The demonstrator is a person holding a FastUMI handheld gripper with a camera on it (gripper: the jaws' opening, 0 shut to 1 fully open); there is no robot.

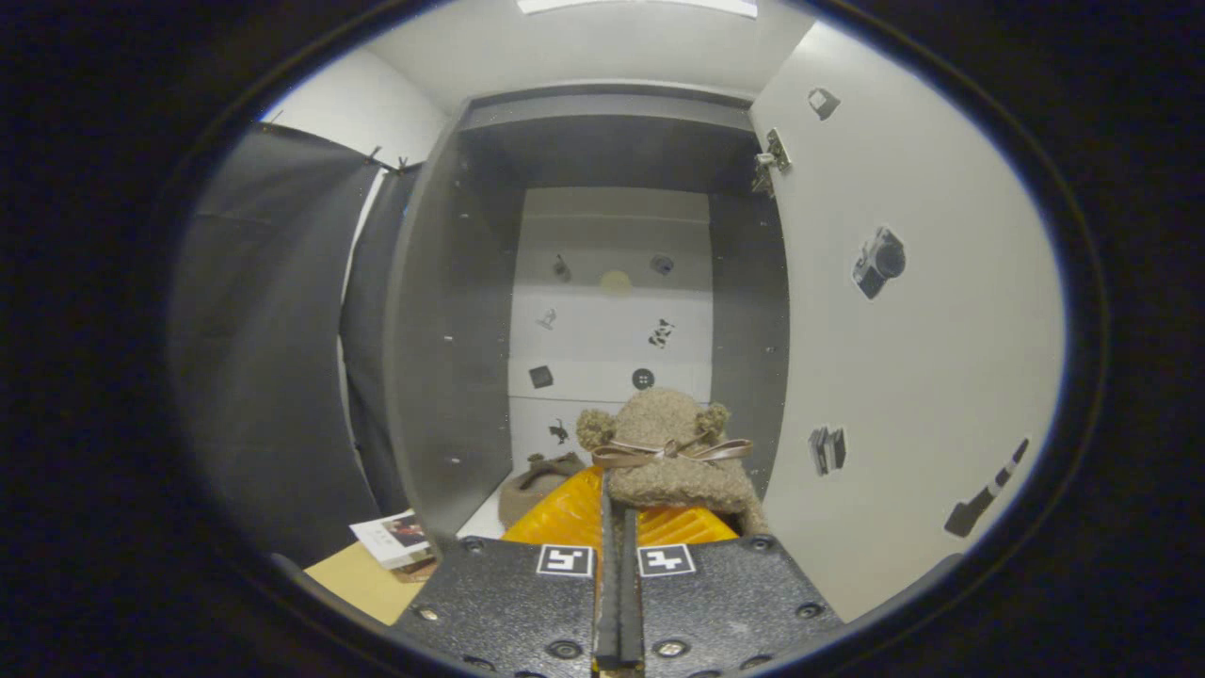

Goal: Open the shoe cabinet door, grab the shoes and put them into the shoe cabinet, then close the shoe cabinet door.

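Claw [618,513] pinches fuzzy slipper [673,452] at its heel rim, inside open shoe cabinet [442,377]. Judged light, soft, floppy; rim grip suits it.

- Your fuzzy tan teddy-fleece shoe with a brown ribbon bow [670,452] sits pinched between the closed fingers.
- A second matching shoe [538,485] lies inside the open grey shoe cabinet [452,311].
- The white cabinet door [904,358] stands swung open beside them.
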